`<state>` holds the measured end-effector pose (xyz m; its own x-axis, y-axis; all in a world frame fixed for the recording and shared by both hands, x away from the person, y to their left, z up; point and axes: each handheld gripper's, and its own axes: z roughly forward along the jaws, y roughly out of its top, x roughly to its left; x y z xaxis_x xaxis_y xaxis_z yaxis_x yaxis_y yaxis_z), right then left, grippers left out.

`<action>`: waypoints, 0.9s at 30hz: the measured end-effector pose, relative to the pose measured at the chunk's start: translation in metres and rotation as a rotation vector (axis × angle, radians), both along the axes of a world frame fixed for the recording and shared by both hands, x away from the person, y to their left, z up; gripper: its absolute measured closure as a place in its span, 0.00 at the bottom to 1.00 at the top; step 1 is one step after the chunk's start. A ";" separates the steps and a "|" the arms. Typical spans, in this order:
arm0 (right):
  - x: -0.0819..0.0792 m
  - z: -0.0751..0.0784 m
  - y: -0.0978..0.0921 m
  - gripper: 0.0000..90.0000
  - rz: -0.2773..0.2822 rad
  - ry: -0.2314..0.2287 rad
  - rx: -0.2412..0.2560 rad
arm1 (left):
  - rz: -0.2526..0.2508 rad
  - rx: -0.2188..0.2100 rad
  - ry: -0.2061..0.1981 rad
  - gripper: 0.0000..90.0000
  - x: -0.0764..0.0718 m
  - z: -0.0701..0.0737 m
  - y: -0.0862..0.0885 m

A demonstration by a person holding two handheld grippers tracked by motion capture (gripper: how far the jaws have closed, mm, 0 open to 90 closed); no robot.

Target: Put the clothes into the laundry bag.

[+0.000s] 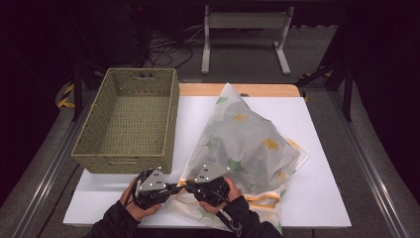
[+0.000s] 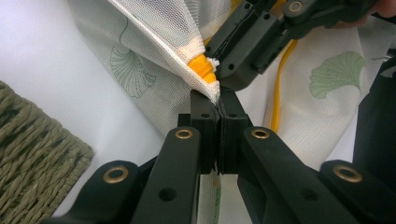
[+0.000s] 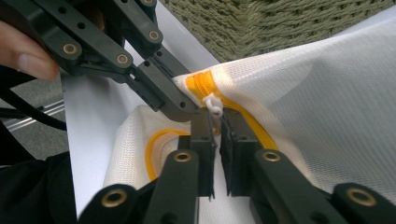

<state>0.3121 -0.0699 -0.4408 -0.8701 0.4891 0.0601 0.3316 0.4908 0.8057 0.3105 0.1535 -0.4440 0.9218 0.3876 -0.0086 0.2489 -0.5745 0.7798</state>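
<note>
Plainly unlabelled, the mesh laundry bag [image 1: 247, 144] lies on the white worktop [image 1: 322, 163], long axis running away from the person. Left gripper [image 1: 174, 188] fingers clamp its corner; right gripper [image 1: 184, 184] fingers pinch the zipper pull [image 3: 214, 105].

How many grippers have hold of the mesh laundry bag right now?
2. The left gripper clamps the corner of the mesh laundry bag beside the orange zipper end; the right gripper pinches the white zipper pull at that same near corner.

i see an empty woven basket [image 1: 128, 121] on the white table top [image 1: 322, 163], left of centre, and a grey metal stand [image 1: 246, 35] on the floor beyond it.
</note>
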 end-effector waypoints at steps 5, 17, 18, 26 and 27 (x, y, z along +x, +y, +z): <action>-0.001 0.002 0.001 1.00 0.007 -0.016 -0.020 | 0.002 0.002 -0.004 0.97 0.001 0.001 0.002; 0.001 0.005 0.001 0.98 0.019 -0.030 -0.021 | 0.011 -0.008 0.002 0.97 0.002 0.002 0.003; 0.001 0.005 0.000 0.97 0.021 -0.027 -0.019 | 0.011 -0.007 0.003 0.97 0.002 0.002 0.003; 0.000 0.006 0.000 1.00 0.037 -0.028 -0.044 | 0.002 0.011 -0.003 0.97 0.002 0.002 0.001; 0.000 0.006 0.000 1.00 0.038 -0.028 -0.045 | 0.002 0.012 -0.005 0.97 0.002 0.002 0.001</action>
<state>0.3118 -0.0704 -0.4348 -0.8889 0.4578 0.0145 0.2903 0.5386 0.7910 0.3121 0.1548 -0.4425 0.9212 0.3891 0.0006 0.2460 -0.5836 0.7739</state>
